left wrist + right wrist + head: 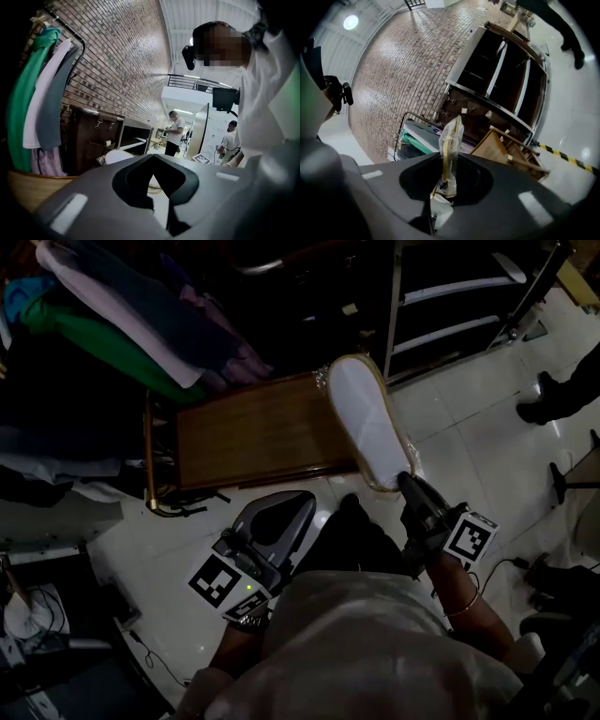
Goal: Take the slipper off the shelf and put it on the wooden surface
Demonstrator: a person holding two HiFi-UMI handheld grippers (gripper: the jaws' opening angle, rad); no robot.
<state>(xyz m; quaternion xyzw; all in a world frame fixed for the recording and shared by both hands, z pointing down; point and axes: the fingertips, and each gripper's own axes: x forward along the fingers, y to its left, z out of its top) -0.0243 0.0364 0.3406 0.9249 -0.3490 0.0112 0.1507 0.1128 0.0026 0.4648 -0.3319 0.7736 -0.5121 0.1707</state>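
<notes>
A white slipper [367, 423] with gold trim, wrapped in clear plastic, hangs in the air with its far end over the right edge of the wooden surface [262, 432]. My right gripper [410, 486] is shut on its near end. In the right gripper view the slipper [451, 140] stands edge-on between the jaws. My left gripper [272, 521] hovers low over the white floor just in front of the wooden surface. It holds nothing, and its jaws look closed together in the left gripper view [154, 187].
A dark shelf unit [450, 296] with pale rails stands at the back right. Clothes [112, 324] hang on a rack left of the wooden surface. A bystander's dark shoe [553, 399] is on the tiles at the right. Two people [176, 133] stand far off.
</notes>
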